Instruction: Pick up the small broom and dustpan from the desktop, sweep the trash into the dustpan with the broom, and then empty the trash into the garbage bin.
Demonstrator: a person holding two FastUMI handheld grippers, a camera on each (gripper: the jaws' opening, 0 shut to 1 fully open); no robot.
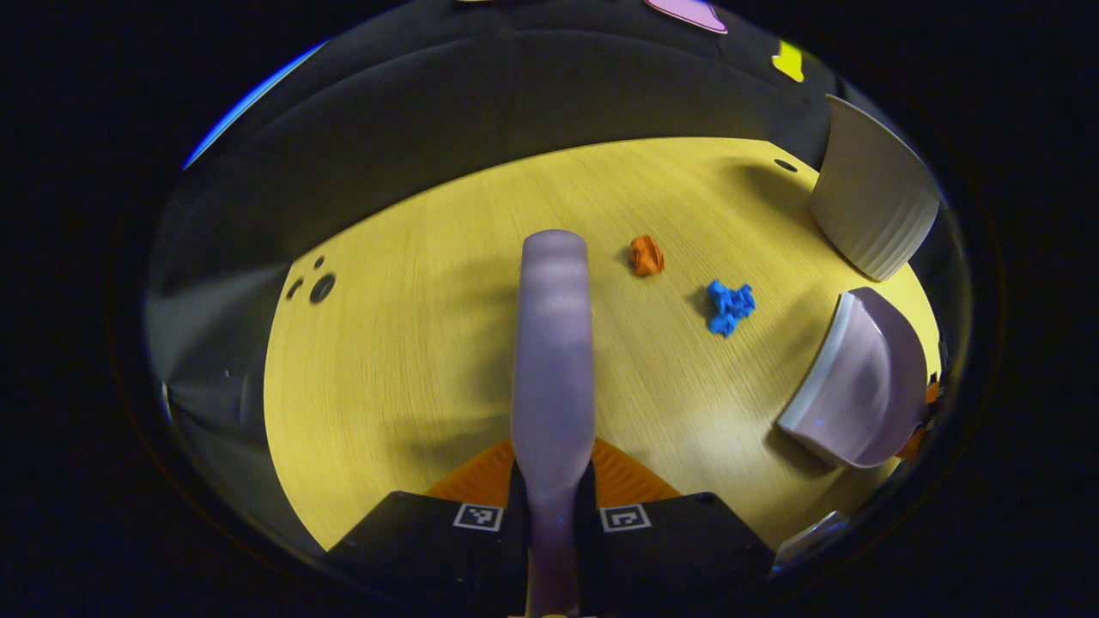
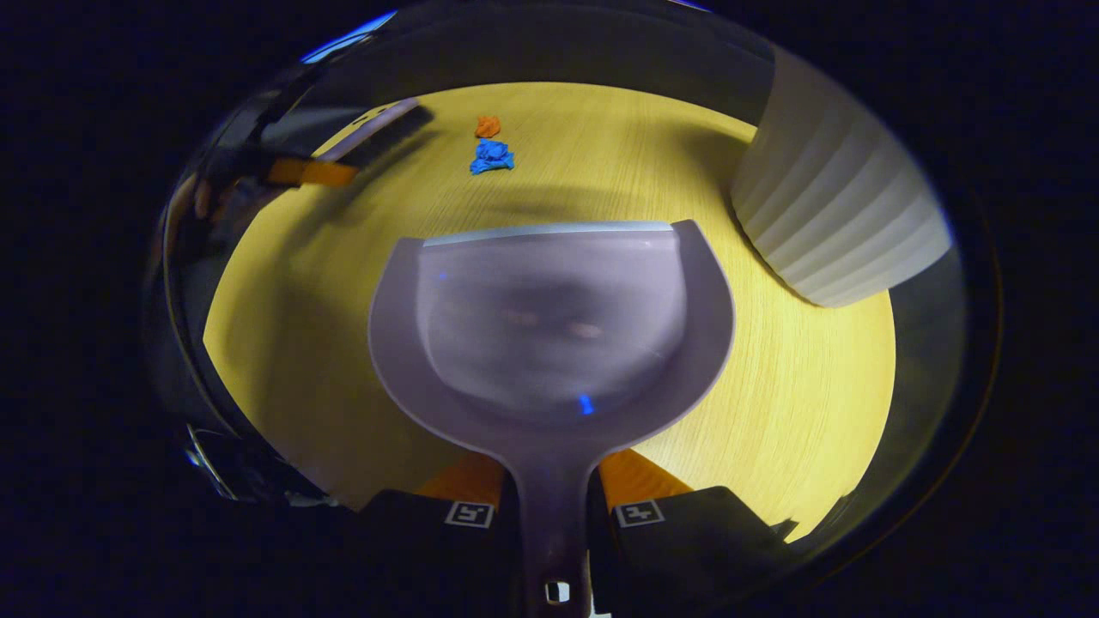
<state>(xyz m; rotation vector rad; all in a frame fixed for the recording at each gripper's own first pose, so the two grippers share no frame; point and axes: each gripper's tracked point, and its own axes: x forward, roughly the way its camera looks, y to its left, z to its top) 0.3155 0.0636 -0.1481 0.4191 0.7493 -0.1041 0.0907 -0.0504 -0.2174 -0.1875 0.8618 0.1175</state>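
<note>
My left gripper [image 1: 554,485] is shut on the lilac broom [image 1: 554,343], which points forward over the yellow desktop [image 1: 412,343]. An orange paper scrap [image 1: 646,255] and a blue paper scrap [image 1: 730,306] lie ahead and to its right. In the right gripper view, my right gripper [image 2: 554,506] is shut on the handle of the lilac dustpan [image 2: 549,326], whose front lip faces the blue scrap [image 2: 491,157] and the orange scrap [image 2: 488,126] farther off. The pan's bowl holds no scraps. The dustpan [image 1: 859,386] also hangs at the right in the left gripper view, and the broom [image 2: 378,133] sits far left.
A ribbed white garbage bin [image 2: 833,215] stands at the desk's right, close to the dustpan; the bin [image 1: 871,202] is at the far right in the left gripper view. Small holes [image 1: 321,287] mark the desk's left corner. Black cloth walls ring the desk.
</note>
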